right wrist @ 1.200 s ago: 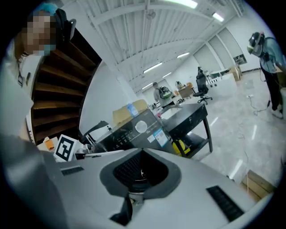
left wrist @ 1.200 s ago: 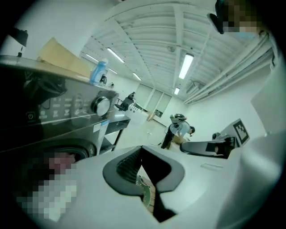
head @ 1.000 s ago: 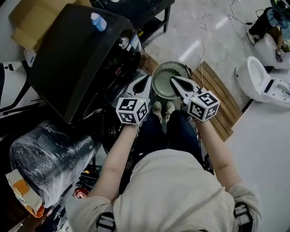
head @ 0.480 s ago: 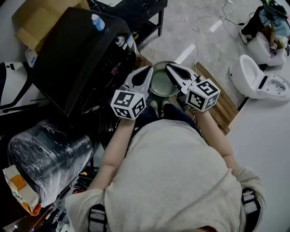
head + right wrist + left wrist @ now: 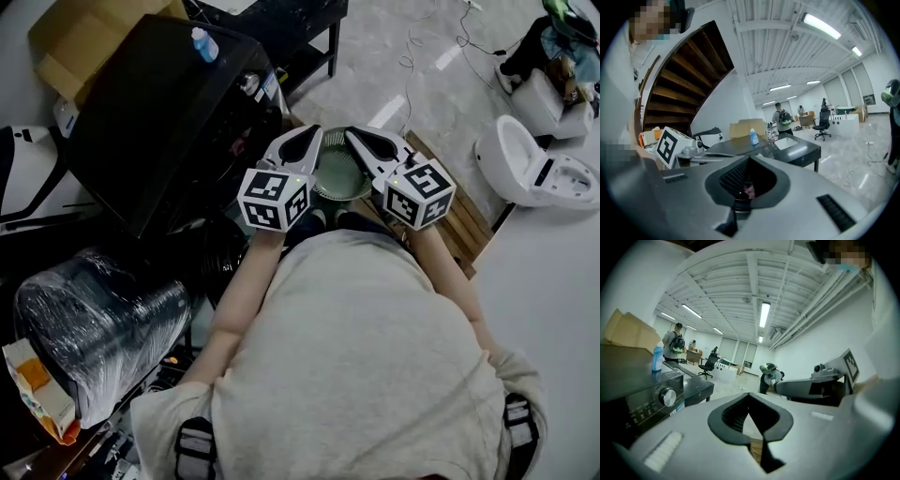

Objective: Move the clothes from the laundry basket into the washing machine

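Observation:
The round green laundry basket [image 5: 336, 176] stands on the floor in front of the person, and no clothes show in it. The black washing machine [image 5: 159, 112] is to its left, with a blue bottle [image 5: 204, 44] on top; its knob [image 5: 668, 397] shows in the left gripper view. My left gripper [image 5: 315, 133] and right gripper [image 5: 352, 134] are held side by side above the basket, both shut and empty. In the left gripper view the left gripper [image 5: 749, 394] points level into the room. In the right gripper view the right gripper [image 5: 749, 158] has its tips together.
A wooden slatted pallet [image 5: 459, 220] lies right of the basket, with white toilet-shaped fixtures [image 5: 530, 169] beyond it. A plastic-wrapped roll [image 5: 94, 323] and a cardboard box [image 5: 70, 37] crowd the left side. A black table [image 5: 291, 23] stands behind the machine. People stand far off [image 5: 672, 341].
Both grippers have risen from just over the basket to chest height. The person has straightened up, so the torso now hides the legs and feet.

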{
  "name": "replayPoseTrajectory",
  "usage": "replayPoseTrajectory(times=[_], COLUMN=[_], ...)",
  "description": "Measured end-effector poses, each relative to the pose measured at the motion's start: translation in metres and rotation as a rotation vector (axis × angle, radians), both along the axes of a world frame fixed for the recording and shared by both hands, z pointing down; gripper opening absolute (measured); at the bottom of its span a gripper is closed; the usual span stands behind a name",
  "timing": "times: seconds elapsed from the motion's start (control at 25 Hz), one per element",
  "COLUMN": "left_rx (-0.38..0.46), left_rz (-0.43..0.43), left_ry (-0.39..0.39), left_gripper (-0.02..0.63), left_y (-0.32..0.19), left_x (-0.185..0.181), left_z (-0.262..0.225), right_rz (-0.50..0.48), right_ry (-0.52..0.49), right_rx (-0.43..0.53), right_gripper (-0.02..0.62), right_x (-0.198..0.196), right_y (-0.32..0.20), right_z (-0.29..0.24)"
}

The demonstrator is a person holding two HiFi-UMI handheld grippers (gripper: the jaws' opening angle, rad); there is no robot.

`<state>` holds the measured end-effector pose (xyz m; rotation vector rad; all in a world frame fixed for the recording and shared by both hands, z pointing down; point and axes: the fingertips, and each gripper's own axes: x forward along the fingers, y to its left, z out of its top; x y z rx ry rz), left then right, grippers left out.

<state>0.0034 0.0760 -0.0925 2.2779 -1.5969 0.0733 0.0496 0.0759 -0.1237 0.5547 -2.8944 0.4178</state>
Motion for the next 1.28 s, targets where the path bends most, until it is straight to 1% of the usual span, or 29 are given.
replayPoseTrajectory(times=[0.08,0.16,0.48,0.6,0.84,1.28], left_rx=[-0.014,-0.027,-0.043,-0.034,-0.047,-0.056], left_rz=[0.016,0.026,0.006,0.018,0.044,0.072], left_ry=[-0.068,-0.09,-0.063,-0.058,-0.06,-0.03], left_gripper=[0.009,0.011,0.009,0.009,0.009,0.009], left_y=[0.0,0.0,-0.002,-0.003,-0.002,0.01], left_x=[0.004,0.007,0.002,0.006,0.017,0.028], left_z=[0.006,0.009,0.008,0.006,0.009,0.012], right_rz=[0.003,-0.003,-0.055,-0.075,-0.123,-0.268], right_ry=[0.006,0.01,0.041,0.055,0.09,0.196], right_rx=[0.006,-0.001,-0.019,-0.023,-0.01,0.021], right_gripper=[0.009,0.009,0.009,0.009,0.009,0.009], right_x=[0.0,-0.001,-0.002,0.001,0.005,0.009], right_y=[-0.001,-0.001,-0.002,-0.002,0.0,0.023], right_z=[0.001,0.003,0.009,0.009,0.008,0.011])
